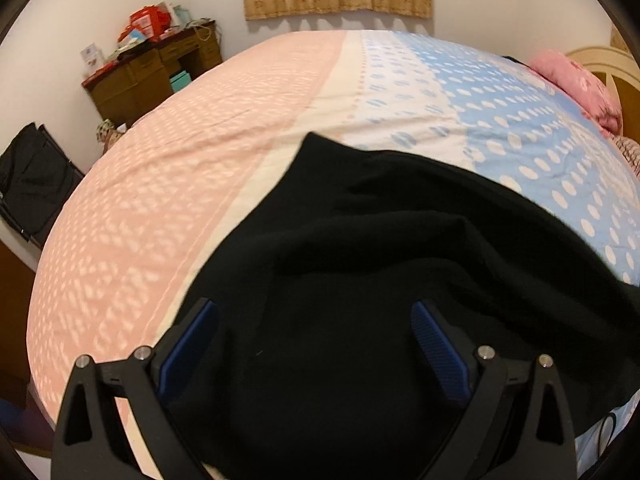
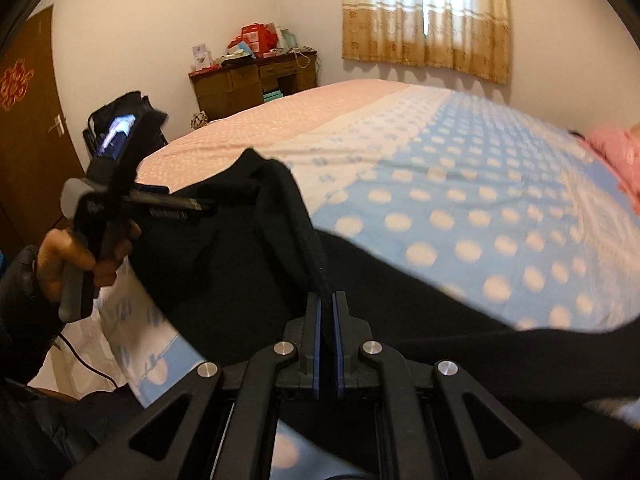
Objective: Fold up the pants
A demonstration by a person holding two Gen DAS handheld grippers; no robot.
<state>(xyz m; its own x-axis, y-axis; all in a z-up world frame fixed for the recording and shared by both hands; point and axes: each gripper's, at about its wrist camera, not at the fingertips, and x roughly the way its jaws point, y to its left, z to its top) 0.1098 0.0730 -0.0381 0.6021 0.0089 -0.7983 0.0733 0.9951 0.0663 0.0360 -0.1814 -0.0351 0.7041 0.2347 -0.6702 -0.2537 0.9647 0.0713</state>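
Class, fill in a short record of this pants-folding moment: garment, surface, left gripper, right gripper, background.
garment: black pants, rumpled, one edge lifted
surface: bed with pink, white and blue dotted cover
left gripper: fingers wide apart over the pants, gripping nothing
right gripper: fingers closed on a raised fold of the pants
background: cluttered wooden desk, curtained window

The black pants (image 1: 380, 280) run off the bottom and right edges of the left wrist view, hiding the bedsheet (image 1: 160, 200) beneath. In the right wrist view, the pink pillow (image 2: 616, 152) at the right edge is blurred and cut off, and the items on the desk (image 2: 256, 76) are too small to identify.
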